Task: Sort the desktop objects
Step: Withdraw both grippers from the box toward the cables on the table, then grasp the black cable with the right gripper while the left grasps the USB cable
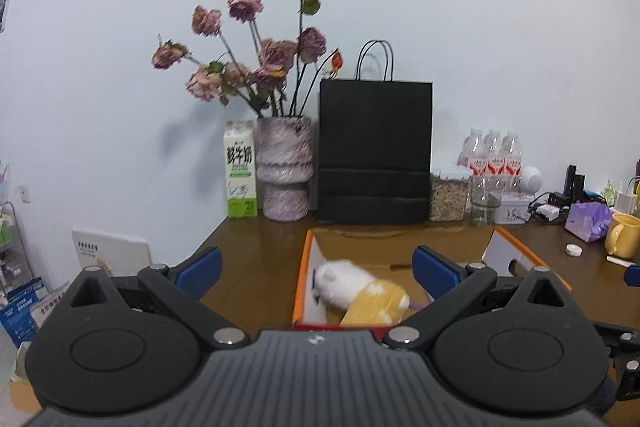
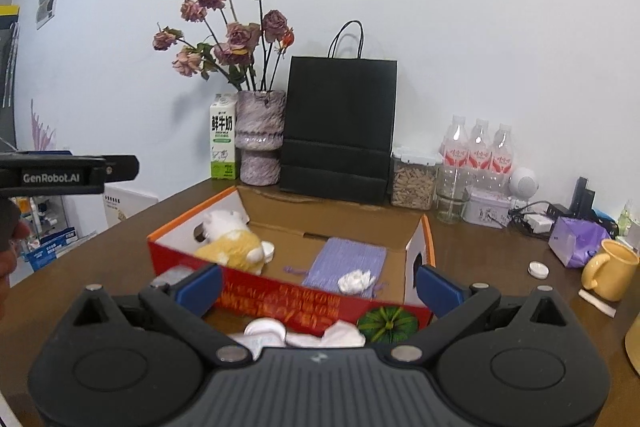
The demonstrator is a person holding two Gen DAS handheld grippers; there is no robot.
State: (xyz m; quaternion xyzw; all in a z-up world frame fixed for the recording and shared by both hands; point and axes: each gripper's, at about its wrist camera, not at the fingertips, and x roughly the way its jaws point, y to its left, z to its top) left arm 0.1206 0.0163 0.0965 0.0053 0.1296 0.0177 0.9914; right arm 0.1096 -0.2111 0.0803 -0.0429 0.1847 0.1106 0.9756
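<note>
Cardboard box near the desk's front edge; plush toy in its left end, knitted cloth right of it. Paper bag behind, vase leftward.

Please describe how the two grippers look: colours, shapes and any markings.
Both the left gripper and the right gripper have matte black bodies, ribbed grey centre plates, silver pivot bolts and blue fingers. White "GenRobot.AI" lettering marks the left one's side.

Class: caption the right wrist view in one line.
Open right tool faces a cardboard box holding a plush toy.
</note>
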